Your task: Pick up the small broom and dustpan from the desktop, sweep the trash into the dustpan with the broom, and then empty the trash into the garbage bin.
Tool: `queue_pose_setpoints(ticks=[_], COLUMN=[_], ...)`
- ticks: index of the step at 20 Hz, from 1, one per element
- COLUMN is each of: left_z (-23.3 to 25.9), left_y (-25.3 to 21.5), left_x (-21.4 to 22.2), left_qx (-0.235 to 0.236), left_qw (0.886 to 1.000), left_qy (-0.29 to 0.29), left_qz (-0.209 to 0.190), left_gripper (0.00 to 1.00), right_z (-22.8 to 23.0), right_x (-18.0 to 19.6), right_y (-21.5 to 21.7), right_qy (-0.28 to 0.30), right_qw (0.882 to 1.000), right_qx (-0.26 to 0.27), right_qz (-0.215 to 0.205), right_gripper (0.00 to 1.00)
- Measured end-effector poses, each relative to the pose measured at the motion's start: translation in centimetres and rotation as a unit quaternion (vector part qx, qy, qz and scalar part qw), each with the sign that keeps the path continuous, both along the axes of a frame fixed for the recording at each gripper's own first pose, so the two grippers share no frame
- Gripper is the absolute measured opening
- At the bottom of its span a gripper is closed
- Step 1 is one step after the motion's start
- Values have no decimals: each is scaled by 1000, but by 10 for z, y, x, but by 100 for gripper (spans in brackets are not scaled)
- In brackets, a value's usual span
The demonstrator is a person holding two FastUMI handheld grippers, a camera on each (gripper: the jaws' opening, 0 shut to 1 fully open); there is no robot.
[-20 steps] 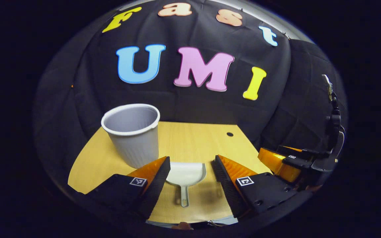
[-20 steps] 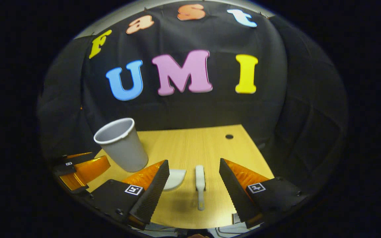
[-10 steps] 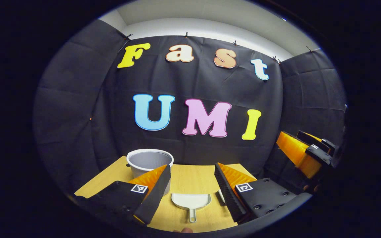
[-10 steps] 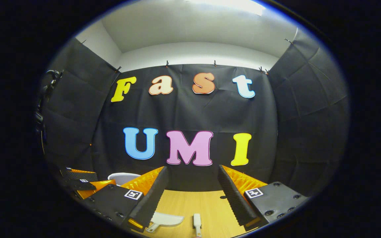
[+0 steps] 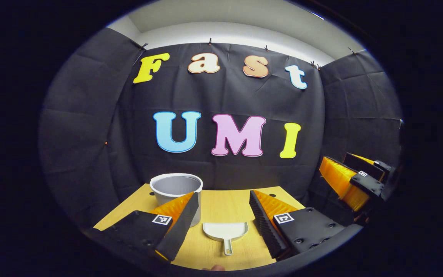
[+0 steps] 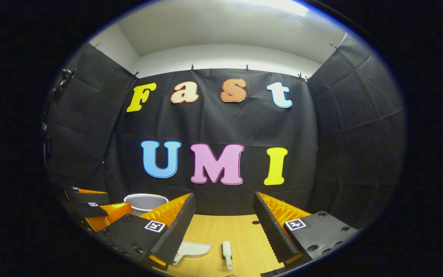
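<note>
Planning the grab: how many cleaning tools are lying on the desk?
2. The dustpan lies ahead of the left tongs; the small broom lies beside it, ahead of the right tongs.

A white dustpan [image 5: 225, 231] lies flat on the worktop [image 5: 221, 202], handle toward the camera. Beside it lies a small white broom [image 6: 227, 252], seemingly handle-near. The grey garbage bin [image 5: 175, 188] stands upright behind.
</note>
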State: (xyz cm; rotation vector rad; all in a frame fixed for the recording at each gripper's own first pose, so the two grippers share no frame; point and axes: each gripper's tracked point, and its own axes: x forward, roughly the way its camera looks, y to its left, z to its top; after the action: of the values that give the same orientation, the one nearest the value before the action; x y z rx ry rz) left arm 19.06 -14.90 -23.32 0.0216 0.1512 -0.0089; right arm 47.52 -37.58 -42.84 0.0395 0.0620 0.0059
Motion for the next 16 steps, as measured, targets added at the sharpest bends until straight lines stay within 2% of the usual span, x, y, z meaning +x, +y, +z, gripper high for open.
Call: queue_pose_setpoints(ticks=[1, 8, 9, 10, 12, 16], left_z=[0, -3, -3, -4, -3, -4], left_y=[-1, 5, 5, 5, 6, 16], left_x=[0, 3, 4, 4, 3, 2], left_qx=[1, -7, -6, -3, 0, -4], left_qw=[1000, 1000, 1000, 1000, 1000, 1000], left_qy=[0, 7, 7, 6, 3, 4], left_qz=[-1, -4, -7, -6, -2, 5], left_gripper=[81, 77, 81, 77, 81, 79], right_z=[0, -7, -6, -4, -5, -11], right_x=[-1, -9, -13, -13, -11, -8], right_y=[-1, 18, 16, 17, 19, 30], right_qy=[-2, -2, -3, -4, -3, 6], right_qw=[1000, 1000, 1000, 1000, 1000, 1000], right_qx=[-5, -18, -17, -16, -18, -20], right_qz=[0, 13, 11, 9, 9, 16], right_gripper=[96, 96, 96, 96, 96, 96])
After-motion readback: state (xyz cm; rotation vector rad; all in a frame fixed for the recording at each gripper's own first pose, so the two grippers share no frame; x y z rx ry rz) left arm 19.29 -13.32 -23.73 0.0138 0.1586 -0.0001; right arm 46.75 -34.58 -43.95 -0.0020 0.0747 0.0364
